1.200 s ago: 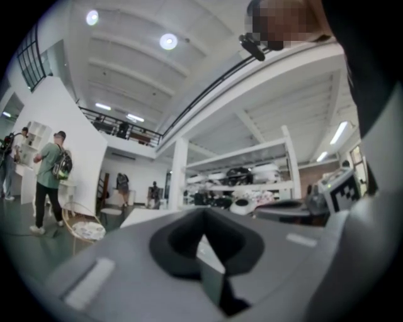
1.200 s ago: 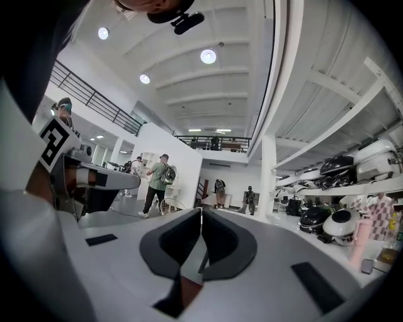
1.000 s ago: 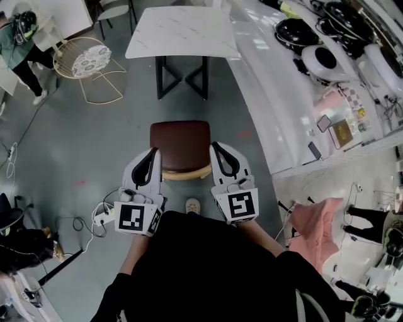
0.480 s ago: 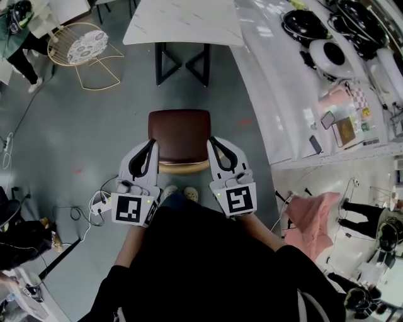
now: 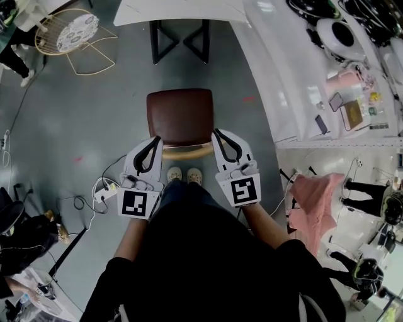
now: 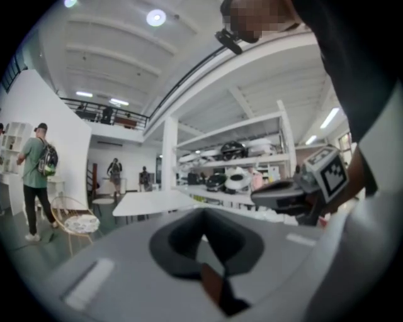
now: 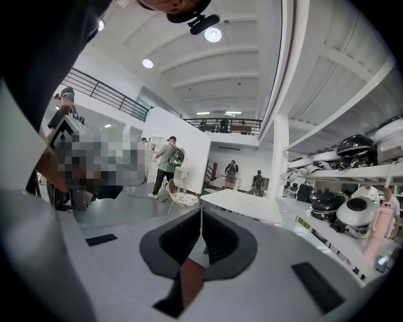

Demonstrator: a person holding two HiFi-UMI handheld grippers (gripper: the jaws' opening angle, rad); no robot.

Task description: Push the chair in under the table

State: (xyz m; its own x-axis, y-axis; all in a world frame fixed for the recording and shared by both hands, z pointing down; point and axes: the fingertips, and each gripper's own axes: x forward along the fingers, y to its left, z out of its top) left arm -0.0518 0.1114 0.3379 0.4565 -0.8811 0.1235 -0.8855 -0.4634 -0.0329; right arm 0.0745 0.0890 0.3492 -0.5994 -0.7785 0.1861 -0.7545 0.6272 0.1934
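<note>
A chair with a brown seat (image 5: 179, 115) and a curved wooden backrest (image 5: 186, 151) stands on the grey floor, a short way in front of the white table (image 5: 179, 11). My left gripper (image 5: 155, 140) hovers at the left end of the backrest and my right gripper (image 5: 216, 134) at its right end. Both are shut with nothing held. I cannot tell whether either tip touches the wood. In the left gripper view the shut left gripper (image 6: 203, 220) points toward the table (image 6: 154, 201). The right gripper (image 7: 201, 217) does the same toward the table (image 7: 242, 202). A brown sliver of chair shows below each.
A long white counter (image 5: 277, 69) with helmets and small items runs along the right. A wire chair (image 5: 66, 34) stands at the back left. A power strip with cables (image 5: 104, 188) lies on the floor at the left, and a pink cloth (image 5: 315, 204) at the right. People stand at the left edge.
Both grippers have sunk toward the chair's backrest, their tips now at its two ends. The chair keeps its distance from the table. Both grippers stay shut.
</note>
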